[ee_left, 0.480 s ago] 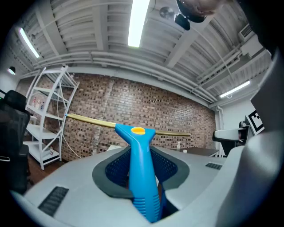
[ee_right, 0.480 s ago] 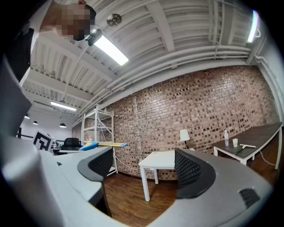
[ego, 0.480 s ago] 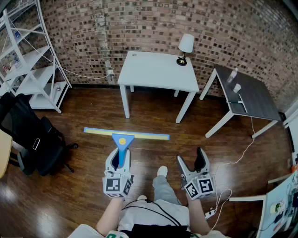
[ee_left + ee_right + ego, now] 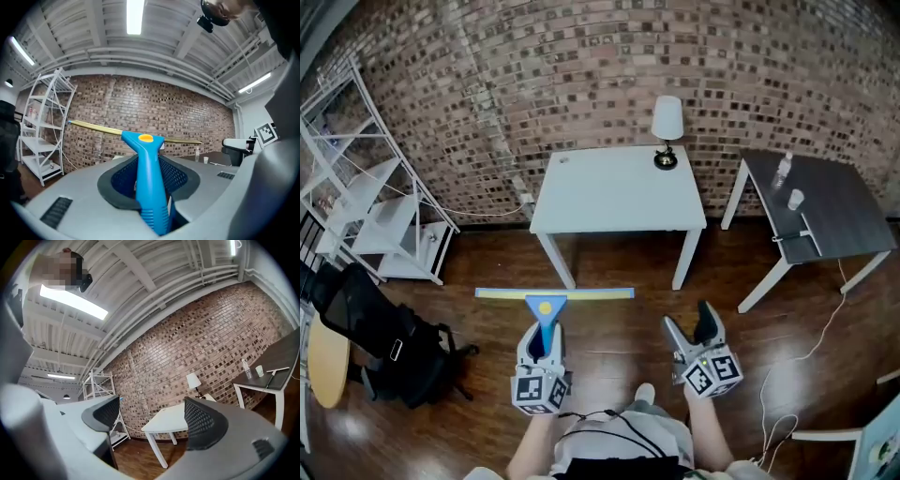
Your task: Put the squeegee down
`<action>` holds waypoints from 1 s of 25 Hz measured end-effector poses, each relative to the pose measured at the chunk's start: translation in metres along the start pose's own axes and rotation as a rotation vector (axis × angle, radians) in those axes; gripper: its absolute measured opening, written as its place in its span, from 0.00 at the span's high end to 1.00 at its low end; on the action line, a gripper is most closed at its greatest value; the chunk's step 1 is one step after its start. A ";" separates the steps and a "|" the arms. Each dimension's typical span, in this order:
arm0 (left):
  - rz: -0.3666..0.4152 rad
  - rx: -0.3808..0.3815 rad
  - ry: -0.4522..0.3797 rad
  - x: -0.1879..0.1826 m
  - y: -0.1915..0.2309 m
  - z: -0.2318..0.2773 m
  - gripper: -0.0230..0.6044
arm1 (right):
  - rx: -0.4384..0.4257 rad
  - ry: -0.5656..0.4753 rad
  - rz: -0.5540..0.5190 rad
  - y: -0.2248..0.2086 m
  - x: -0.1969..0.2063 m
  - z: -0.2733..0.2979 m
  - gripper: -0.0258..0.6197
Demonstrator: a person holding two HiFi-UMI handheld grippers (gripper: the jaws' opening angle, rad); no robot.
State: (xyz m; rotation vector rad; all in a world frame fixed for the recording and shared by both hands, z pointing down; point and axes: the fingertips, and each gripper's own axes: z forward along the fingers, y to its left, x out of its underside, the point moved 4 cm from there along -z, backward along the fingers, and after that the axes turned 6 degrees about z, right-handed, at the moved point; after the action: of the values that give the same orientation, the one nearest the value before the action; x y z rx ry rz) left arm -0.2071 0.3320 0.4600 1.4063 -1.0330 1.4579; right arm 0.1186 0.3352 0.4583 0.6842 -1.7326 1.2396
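The squeegee (image 4: 546,307) sits in the left tool (image 4: 541,336), whose jaws are pinched tight on the blue handle. The handle runs forward out of the tool to the yellow-and-blue blade, which lies crosswise and level above the wooden floor (image 4: 619,281), on the near side of the white surface (image 4: 619,192). The handle's lower end is buried between the jaws. In the left gripper view its head covers the middle of the blade. In the head view the blade crosses the foot of the white surface's near left leg. The right tool (image 4: 688,324) hangs nearer the person than the white surface, its jaws spread wide and empty. A lamp (image 4: 667,122) stands on the white surface's far right corner. To its right is a dark surface (image 4: 830,206) bearing a bottle (image 4: 783,170) and a cup (image 4: 795,199). To its left are a white shelf rack (image 4: 370,211) and a black shape (image 4: 380,333), bag or chair, hard to tell. A brick wall (image 4: 581,75) rises behind the white surface.
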 end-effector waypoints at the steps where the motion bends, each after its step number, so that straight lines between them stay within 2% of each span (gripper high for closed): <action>1: 0.002 -0.010 -0.006 -0.005 -0.004 0.012 0.78 | -0.012 0.001 -0.009 -0.011 -0.008 0.009 0.27; 5: 0.012 -0.044 -0.015 -0.014 -0.020 0.057 0.78 | -0.032 0.006 -0.011 -0.053 -0.028 0.032 0.27; 9: 0.012 -0.061 -0.001 -0.012 -0.031 0.084 0.78 | -0.053 0.040 0.022 -0.074 -0.022 0.043 0.27; 15: 0.049 -0.036 -0.023 -0.023 -0.028 0.126 0.78 | -0.051 0.038 -0.004 -0.089 -0.020 0.076 0.27; 18: 0.034 -0.023 -0.035 -0.016 -0.028 0.153 0.78 | -0.064 0.060 0.002 -0.099 -0.015 0.091 0.27; 25: 0.031 0.010 -0.039 -0.002 -0.021 0.238 0.78 | -0.012 0.066 -0.049 -0.151 -0.022 0.150 0.27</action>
State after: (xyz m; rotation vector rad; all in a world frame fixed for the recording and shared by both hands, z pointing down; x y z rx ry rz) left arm -0.1141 0.1117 0.4652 1.4365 -1.0776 1.4651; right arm 0.2025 0.1405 0.4893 0.6677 -1.6592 1.2040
